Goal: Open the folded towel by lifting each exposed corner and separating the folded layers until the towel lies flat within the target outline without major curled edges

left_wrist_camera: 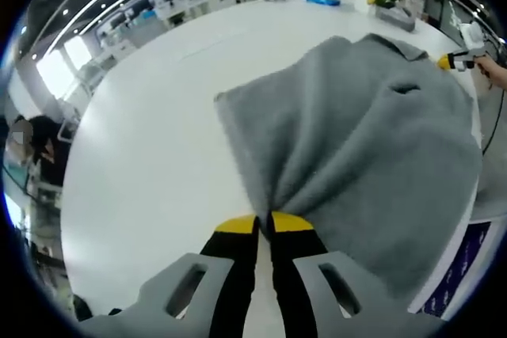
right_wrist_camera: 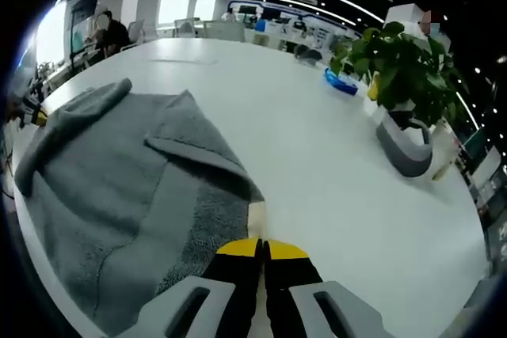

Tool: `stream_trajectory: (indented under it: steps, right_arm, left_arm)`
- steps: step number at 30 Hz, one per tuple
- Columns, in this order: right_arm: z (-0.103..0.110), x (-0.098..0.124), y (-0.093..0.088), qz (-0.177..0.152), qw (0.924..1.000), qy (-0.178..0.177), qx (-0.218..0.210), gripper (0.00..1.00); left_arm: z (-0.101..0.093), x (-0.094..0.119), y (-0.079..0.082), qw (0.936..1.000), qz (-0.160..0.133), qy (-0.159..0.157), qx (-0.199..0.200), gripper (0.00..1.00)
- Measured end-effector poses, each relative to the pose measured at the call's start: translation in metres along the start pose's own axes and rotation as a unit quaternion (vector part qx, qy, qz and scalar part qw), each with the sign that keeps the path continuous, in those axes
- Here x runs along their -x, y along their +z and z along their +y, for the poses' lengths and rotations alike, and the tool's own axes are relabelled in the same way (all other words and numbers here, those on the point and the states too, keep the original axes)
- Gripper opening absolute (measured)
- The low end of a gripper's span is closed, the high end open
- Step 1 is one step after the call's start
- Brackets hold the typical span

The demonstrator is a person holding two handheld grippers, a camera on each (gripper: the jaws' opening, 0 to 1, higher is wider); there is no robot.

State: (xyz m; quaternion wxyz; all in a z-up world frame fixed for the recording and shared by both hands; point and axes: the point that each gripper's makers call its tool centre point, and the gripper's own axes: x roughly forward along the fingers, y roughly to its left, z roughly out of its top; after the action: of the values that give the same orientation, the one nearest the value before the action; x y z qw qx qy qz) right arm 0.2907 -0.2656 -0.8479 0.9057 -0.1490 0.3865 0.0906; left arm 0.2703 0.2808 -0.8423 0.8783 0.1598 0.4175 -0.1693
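Across the white bench (left_wrist_camera: 158, 140) spreads the grey towel (left_wrist_camera: 356, 156), still partly folded, its layers rumpled and one corner flap turned over on top, reaching close to the bench's near edge. Toward the far edge stands a potted plant (right_wrist_camera: 400, 77) in a grey pot, with a small blue object (right_wrist_camera: 342, 83) beside it. Left tool (left_wrist_camera: 264, 223) is pinched tight on a gathered towel edge; right tool (right_wrist_camera: 261, 249) likewise grips a towel corner.

One grey towel (left_wrist_camera: 356, 148) on one white table (left_wrist_camera: 150, 148); two grippers, the left gripper (left_wrist_camera: 264, 223) and the right gripper (right_wrist_camera: 261, 248) (each with yellow-tipped jaws pressed together on towel cloth); one potted plant (right_wrist_camera: 400, 61); one blue object (right_wrist_camera: 342, 82) beside it.
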Motion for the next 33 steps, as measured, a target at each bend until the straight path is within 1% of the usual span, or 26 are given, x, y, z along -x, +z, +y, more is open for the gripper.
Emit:
stream_trajectory:
  steps: [6,8,13,16,24,29,33]
  right_arm:
    - [-0.006,0.001,-0.002,0.004,1.0000,-0.004,-0.001,0.00]
    - [-0.009,0.000,-0.004,0.006,1.0000,-0.005,-0.002,0.00]
    - [-0.015,0.001,-0.007,0.010,0.9999,-0.010,-0.002,0.00]
    - [-0.018,0.003,-0.010,0.012,0.9999,-0.011,0.005,0.00]
    - [-0.031,0.007,-0.018,0.021,0.9995,-0.021,0.007,0.00]
    - [-0.037,0.009,-0.021,0.026,0.9993,-0.025,0.006,0.00]
    - [-0.043,0.010,-0.024,0.029,0.9992,-0.029,0.004,0.00]
  left_arm:
    - [-0.002,0.003,0.001,1.0000,-0.001,-0.002,0.002,0.04]
    - [-0.001,0.003,0.001,1.0000,0.000,0.002,0.000,0.04]
    - [0.005,0.004,0.000,0.9999,0.006,0.007,-0.005,0.04]
    - [0.008,0.006,-0.002,0.9999,0.009,0.011,-0.004,0.04]
    - [0.019,0.009,-0.008,0.9996,0.017,0.020,-0.007,0.04]
    - [0.027,0.010,-0.012,0.9995,0.020,0.026,-0.002,0.04]
    - [0.036,0.012,-0.016,0.9992,0.023,0.032,0.010,0.04]
